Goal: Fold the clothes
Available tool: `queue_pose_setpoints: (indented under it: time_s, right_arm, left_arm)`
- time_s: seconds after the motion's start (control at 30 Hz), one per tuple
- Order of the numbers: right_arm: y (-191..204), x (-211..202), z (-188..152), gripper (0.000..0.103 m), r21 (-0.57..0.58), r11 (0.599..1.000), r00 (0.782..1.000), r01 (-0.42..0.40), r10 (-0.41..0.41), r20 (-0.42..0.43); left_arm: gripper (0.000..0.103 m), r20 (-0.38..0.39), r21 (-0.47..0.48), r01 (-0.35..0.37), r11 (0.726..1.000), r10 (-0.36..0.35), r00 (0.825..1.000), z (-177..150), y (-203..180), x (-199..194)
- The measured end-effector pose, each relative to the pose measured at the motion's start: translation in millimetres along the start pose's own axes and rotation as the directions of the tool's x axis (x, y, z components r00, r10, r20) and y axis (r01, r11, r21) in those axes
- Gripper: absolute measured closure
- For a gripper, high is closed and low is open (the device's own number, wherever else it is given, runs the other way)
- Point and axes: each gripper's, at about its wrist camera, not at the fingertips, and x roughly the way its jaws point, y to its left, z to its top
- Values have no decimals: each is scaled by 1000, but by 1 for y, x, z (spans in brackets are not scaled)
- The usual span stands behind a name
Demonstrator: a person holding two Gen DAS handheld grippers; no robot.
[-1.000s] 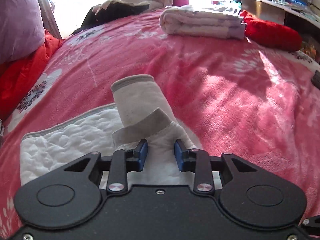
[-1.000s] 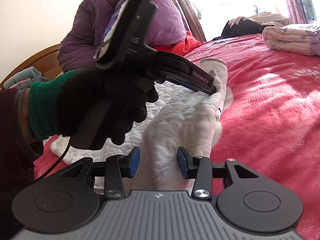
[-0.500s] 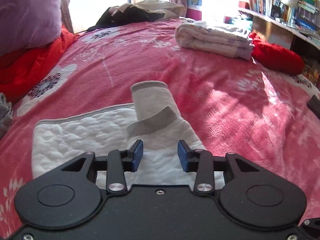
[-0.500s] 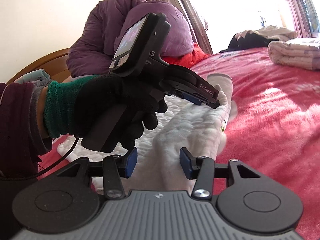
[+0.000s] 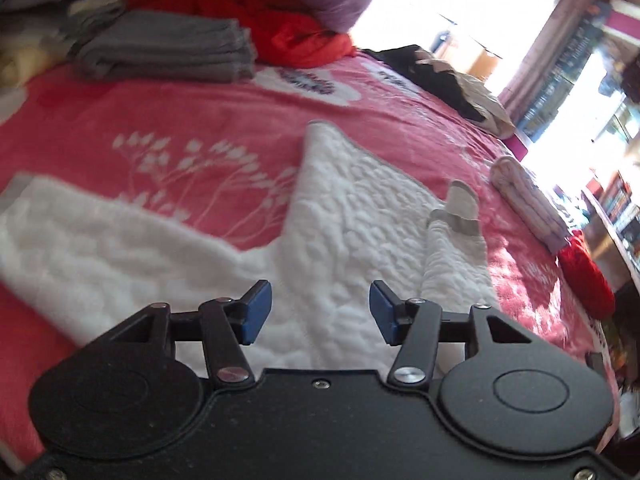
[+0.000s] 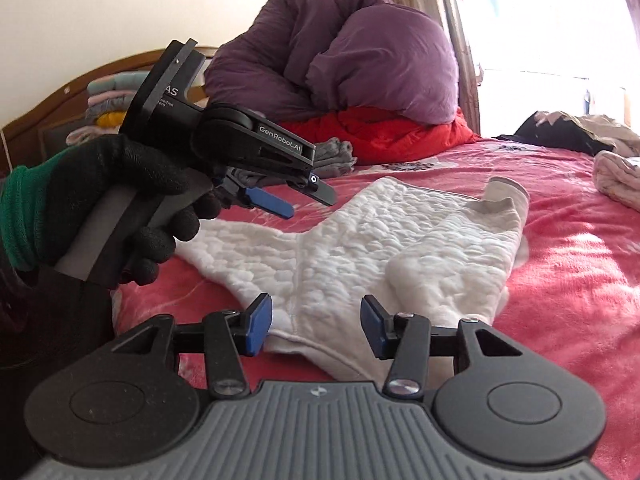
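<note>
White quilted trousers [image 5: 340,220] are lying on the pink bed [image 5: 180,112]; my left tongs [image 5: 316,312] are opening empty, my right tongs [image 6: 316,324] gaping, gripping nothing.

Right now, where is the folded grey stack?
In the left wrist view, the grey stack lies at upper left on the pink bedspread, beside the red bedding, beyond the white garment.
</note>
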Motion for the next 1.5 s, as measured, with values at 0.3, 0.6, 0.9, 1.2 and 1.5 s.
queue_pose_setpoints:
  time_s: [0.3, 0.6, 0.9, 1.2, 1.5]
  right_arm:
    - [24, 10, -5, 51, -102, 995, 997, -8, 0, -75]
    - [2, 16, -8, 50, -14, 999, 996, 40, -41, -75]
    - [3, 21, -12, 50, -18, 1000, 996, 18, -19, -82]
    - [-11, 17, -10, 58, 80, 997, 999, 3, 1, -49]
    - [-53, -3, -5, 61, 342, 938, 996, -60, 32, 87]
  left_arm:
    - [49, -30, -250, -12, 968, 5, 1000, -16, 37, -11]
    - [49, -84, -394, -20, 919, -14, 996, -47, 44, -15]
    - [76, 76, -198, -42, 979, 58, 995, -35, 33, -14]
    - [92, 207, 238, -6, 971, -44, 977, -38, -22, -24]
    - [95, 143, 699, -21, 715, -110, 984, -77, -67, -13]
